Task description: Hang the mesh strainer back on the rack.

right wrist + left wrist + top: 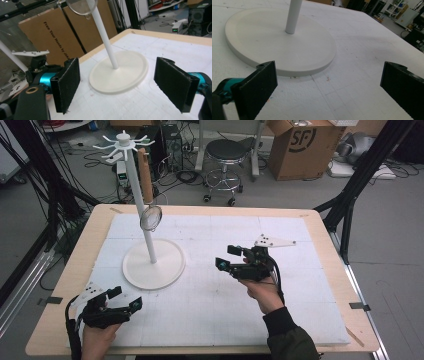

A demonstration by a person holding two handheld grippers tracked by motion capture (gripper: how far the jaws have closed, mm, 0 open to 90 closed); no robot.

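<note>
- We see a white foam mat [280, 310] covering the wooden table [60, 305], with the rack [150, 245] standing far left.
- Left gripper [125, 300] and right gripper [227, 257] both hang spread, empty.
- Beyond: stool [223, 152], cardboard box [300, 145].

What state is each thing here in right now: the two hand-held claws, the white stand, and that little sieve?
left gripper: open, empty, near the table's front-left corner.
right gripper: open, empty, facing the stand.
stand: upright on its round base.
strainer: hanging from the stand's top hooks, beside the pole.
</note>
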